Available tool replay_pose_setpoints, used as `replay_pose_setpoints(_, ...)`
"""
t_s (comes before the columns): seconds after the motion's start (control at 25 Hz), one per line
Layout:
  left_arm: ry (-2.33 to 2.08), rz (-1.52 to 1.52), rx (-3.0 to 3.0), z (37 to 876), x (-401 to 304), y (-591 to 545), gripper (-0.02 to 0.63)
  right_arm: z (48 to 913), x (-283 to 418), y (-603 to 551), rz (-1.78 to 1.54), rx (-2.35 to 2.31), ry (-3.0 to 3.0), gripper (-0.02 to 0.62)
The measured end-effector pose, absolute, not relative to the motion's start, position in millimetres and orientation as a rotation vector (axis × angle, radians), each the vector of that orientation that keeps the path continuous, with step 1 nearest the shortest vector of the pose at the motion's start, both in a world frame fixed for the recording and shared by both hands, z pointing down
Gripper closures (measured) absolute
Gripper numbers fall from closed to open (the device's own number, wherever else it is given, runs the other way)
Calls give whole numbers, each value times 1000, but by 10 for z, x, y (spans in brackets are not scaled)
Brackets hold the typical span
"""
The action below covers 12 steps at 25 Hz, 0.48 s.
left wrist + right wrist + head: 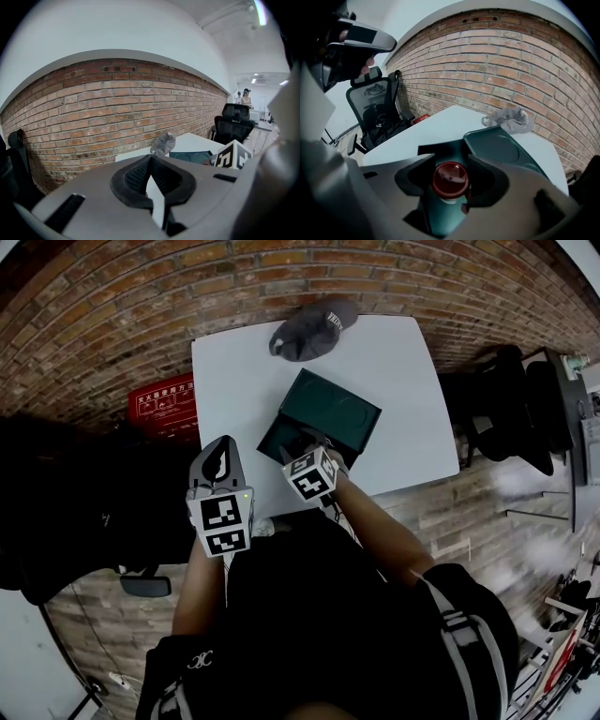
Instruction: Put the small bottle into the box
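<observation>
Red-capped bottle (450,180) pinched in the right gripper (449,186), over the green box (330,414); left gripper (151,174) closed on nothing; looks like the placing step, next lower it and let go

the head view looks steeply down on the white table (394,381), brick wall (141,296) across the upper frame. both gripper views sit low behind their jaws, facing that wall across the table; all three share the green box (328,413) and grey cap (309,329)
</observation>
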<state>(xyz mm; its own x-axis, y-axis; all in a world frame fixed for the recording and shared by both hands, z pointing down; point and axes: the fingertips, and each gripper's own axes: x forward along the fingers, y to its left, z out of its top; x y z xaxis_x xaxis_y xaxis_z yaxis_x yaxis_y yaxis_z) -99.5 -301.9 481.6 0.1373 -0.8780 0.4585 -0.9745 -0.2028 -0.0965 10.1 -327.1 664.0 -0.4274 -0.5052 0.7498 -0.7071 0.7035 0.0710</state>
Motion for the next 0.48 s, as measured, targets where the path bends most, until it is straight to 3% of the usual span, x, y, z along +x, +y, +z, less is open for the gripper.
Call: replay_pose_setpoints(0.48, -1830, 655, 2171, 4864, -1009, -2988, 598, 6786, -141, -3448, 241, 871, -2056, 380)
